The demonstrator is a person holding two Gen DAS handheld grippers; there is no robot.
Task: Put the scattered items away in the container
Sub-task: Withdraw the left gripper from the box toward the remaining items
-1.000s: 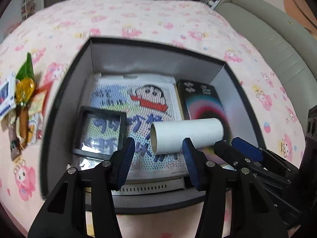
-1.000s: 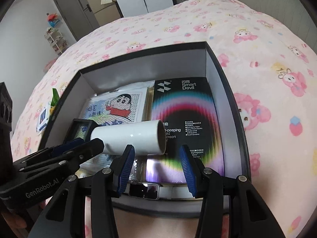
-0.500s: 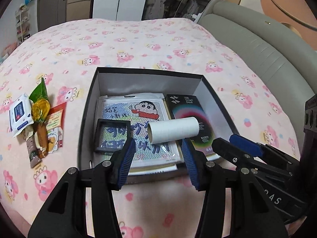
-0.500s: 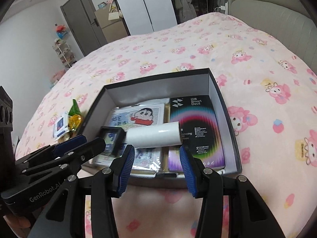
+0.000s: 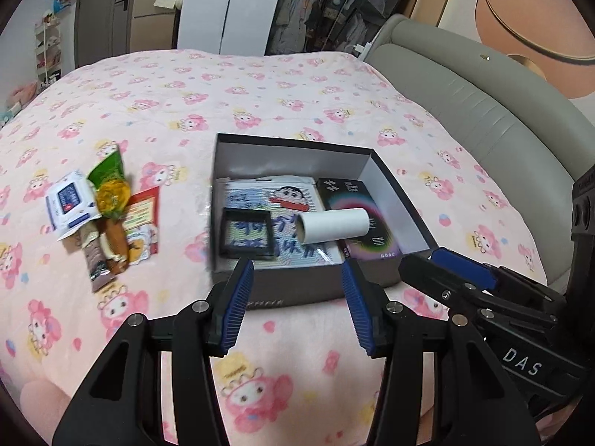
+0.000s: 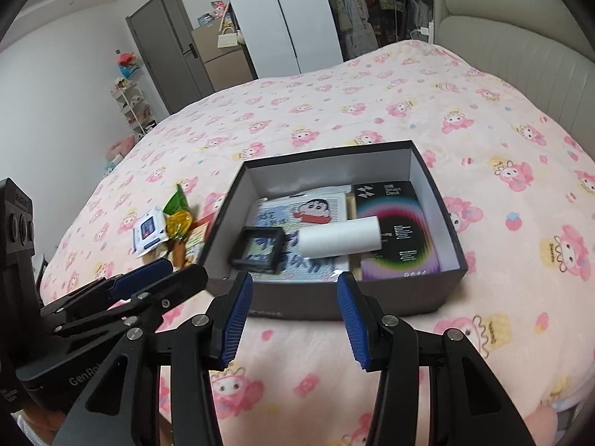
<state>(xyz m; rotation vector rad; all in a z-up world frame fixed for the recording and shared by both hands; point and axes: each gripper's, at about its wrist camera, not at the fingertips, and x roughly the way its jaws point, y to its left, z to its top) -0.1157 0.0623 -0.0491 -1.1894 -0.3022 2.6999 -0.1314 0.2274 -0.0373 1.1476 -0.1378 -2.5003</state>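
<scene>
A dark open box (image 5: pixel 297 293) (image 6: pixel 420 299) sits on the pink bedspread. Inside lie a white cardboard tube (image 5: pixel 333 225) (image 6: pixel 340 238), a cartoon bead picture (image 5: pixel 282 200) (image 6: pixel 297 215), a small black frame (image 5: pixel 247 233) (image 6: pixel 257 249) and a black rainbow package (image 5: pixel 362 219) (image 6: pixel 398 230). Left of the box lies a pile of snack packets and a wipes pack (image 5: pixel 100 212) (image 6: pixel 167 230). My left gripper (image 5: pixel 297 306) hangs open and empty before the box's near wall. My right gripper (image 6: pixel 295 314) is likewise open and empty, beside the left one.
A grey padded headboard (image 5: pixel 483 111) (image 6: pixel 513 29) runs along the right. Wardrobes, a door and shelves stand beyond the bed's far edge. Patterned bedspread (image 5: pixel 297 85) stretches around the box.
Both grippers have pulled back and up from above the box's inside. The box now looks smaller and the snack pile has come fully into view. The tube stays in the box.
</scene>
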